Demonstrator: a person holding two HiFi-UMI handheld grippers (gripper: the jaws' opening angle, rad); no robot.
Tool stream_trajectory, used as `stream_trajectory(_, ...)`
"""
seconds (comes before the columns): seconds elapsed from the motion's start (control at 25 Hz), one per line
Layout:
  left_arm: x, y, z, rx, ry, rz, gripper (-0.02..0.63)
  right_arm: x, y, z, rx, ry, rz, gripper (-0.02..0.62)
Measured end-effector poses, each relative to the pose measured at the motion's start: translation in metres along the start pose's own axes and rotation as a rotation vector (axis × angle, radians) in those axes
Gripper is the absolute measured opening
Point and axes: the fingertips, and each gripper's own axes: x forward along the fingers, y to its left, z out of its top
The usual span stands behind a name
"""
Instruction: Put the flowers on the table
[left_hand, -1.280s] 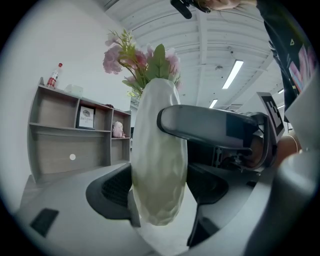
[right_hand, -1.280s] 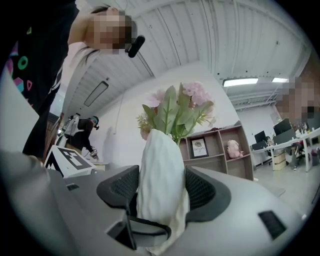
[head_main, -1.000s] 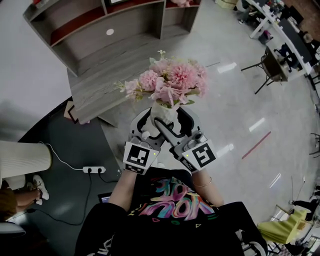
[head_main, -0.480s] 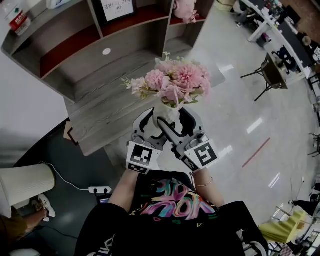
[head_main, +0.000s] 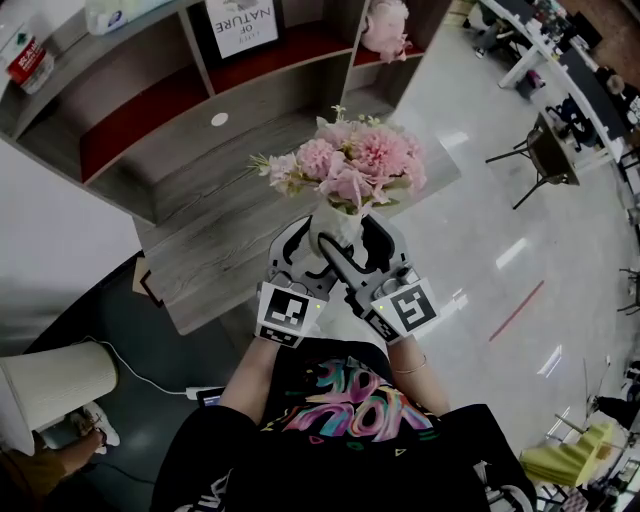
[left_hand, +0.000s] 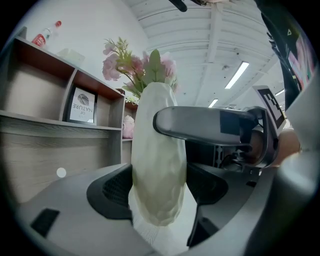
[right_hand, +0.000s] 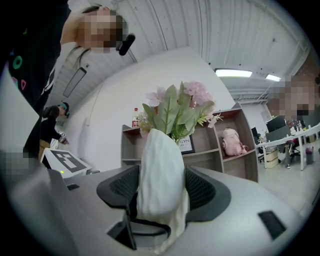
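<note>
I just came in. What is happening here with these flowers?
A person holds one white vase of pink flowers with two hand-held tools. The left gripper and the right gripper each have their jaws closed on the sides of the vase. The vase is upright in the air, close to the wooden table with shelves at its back. It is not yet set down.

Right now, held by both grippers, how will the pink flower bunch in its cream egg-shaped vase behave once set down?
Probably top-heavy: the pink blooms spread wider than the cream egg-shaped vase, so it may tip. The vase looks rigid: left gripper and right gripper pinch it without denting. Its rounded sides could slip.
</note>
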Motion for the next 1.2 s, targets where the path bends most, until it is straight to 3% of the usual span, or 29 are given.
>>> stream_trajectory(0.24, -0.011, -0.01, 0.01, -0.016, -0.043, 0.012, 0.334, -0.012, 0.006, 0.001, -0.009, 0.008, -0.023, 0.305)
stream_trajectory(0.44, 0.015, 0.012, -0.002, 0.023, -0.038, 0.029, 0.333, 0.01, -0.018, -0.016, 0.028, 0.009, -0.015, 0.304)
stream_trajectory(0.64, 0.067, 0.058, 0.009, -0.005, -0.034, 0.095, 0.333, 0.059, -0.07, -0.016, 0.04, 0.046, 0.035, 0.304)
stream_trajectory(0.8, 0.085, 0.068, 0.019, -0.012, -0.044, 0.144, 0.333, 0.071, -0.087, -0.009, 0.03, 0.052, 0.08, 0.304)
stream_trajectory(1.0, 0.181, 0.128, 0.037, -0.025, -0.043, 0.195, 0.333, 0.139, -0.179, -0.003, 0.029, 0.06, 0.139, 0.304)
stream_trajectory(1.2, 0.217, 0.143, 0.045, -0.031, -0.034, 0.268, 0.333, 0.157, -0.213, 0.003, 0.026, 0.062, 0.221, 0.304)
